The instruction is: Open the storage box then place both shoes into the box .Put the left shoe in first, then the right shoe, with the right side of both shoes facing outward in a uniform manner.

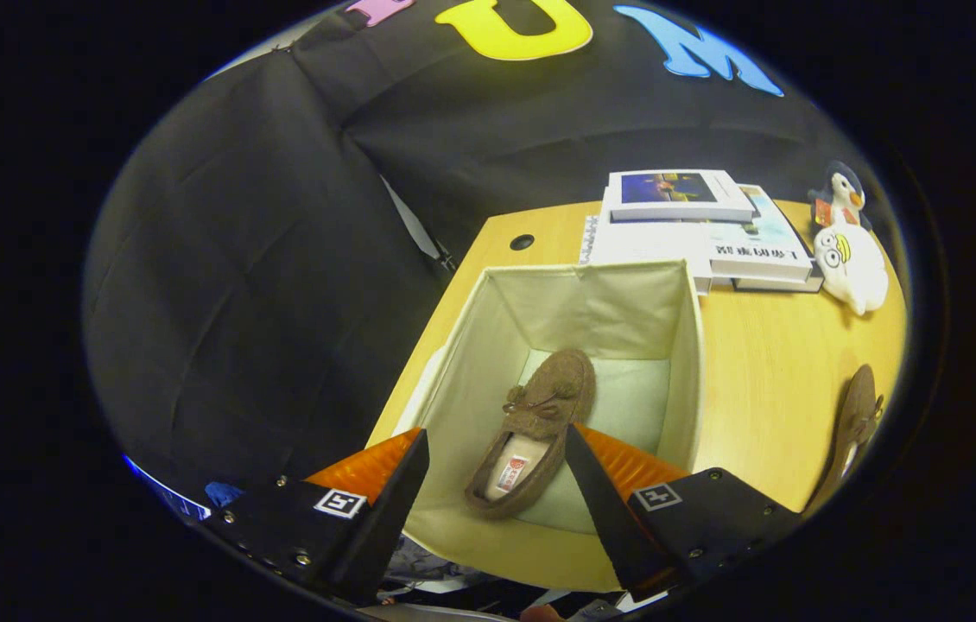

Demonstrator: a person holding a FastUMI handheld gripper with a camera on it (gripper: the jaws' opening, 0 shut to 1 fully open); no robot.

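A cream fabric storage box [685, 345] stands open on the wooden table. Inside it, on the floor of the box, lies a brown moccasin shoe [540, 415], toe pointing away from me. A second brown shoe [852, 423] rests on the table to the right of the box. My gripper [495, 466] hovers above the near side of the box, open, its fingers spread either side of the heel of the shoe in the box without touching it.
Beyond the box is a stack of books [695, 229]. A white plush toy [849, 266] and a small penguin toy [839, 197] sit at the far right. The table's left edge [419, 345] runs beside the box.
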